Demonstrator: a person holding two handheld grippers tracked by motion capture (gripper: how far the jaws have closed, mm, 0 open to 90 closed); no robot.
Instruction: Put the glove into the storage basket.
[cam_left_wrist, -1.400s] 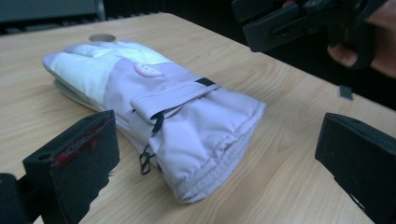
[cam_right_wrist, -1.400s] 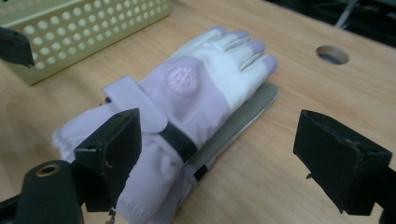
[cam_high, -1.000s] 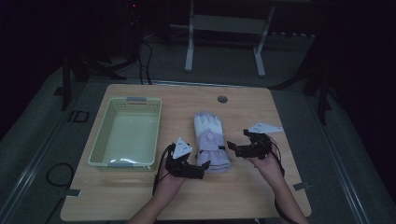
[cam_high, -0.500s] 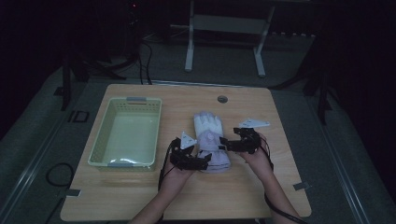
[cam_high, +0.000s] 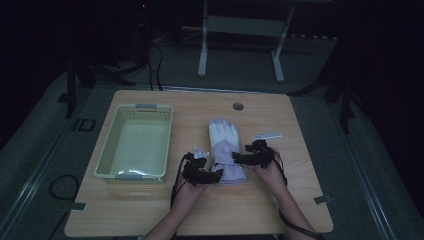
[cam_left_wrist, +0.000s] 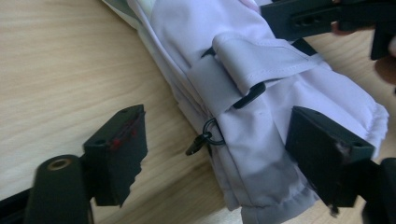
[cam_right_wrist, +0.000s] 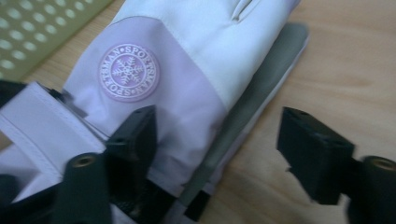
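Dim surroundings frame a wooden table (cam_high: 150, 210) in the high view, with a pale green basket (cam_high: 107, 155) at centre left and a white-and-lilac glove (cam_high: 226, 150) lying flat at the centre, fingers toward the top of the frame. A small round hole (cam_high: 238, 106) sits in the tabletop above the glove. At the glove's cuff end, the left gripper (cam_high: 207, 175) meets its lower left corner and the right gripper (cam_high: 242, 159) its right edge, each held by a hand entering from the bottom of the frame.

Left gripper view: both black jaws are spread wide, straddling the cuff (cam_left_wrist: 261, 154); a wrist strap (cam_left_wrist: 261, 58) and a small black clip (cam_left_wrist: 198, 142) appear here. The right gripper (cam_left_wrist: 322, 16) crosses the upper right corner.

Right gripper view: jaws likewise spread, one over the lilac fabric, the other over bare wood. A round snowflake emblem (cam_right_wrist: 128, 72) on the glove is legible here, and a corner of the perforated basket (cam_right_wrist: 37, 28) shows at upper left.

Whether any jaw touches the fabric cannot be told. The glove's fingers are cut off in both gripper views.
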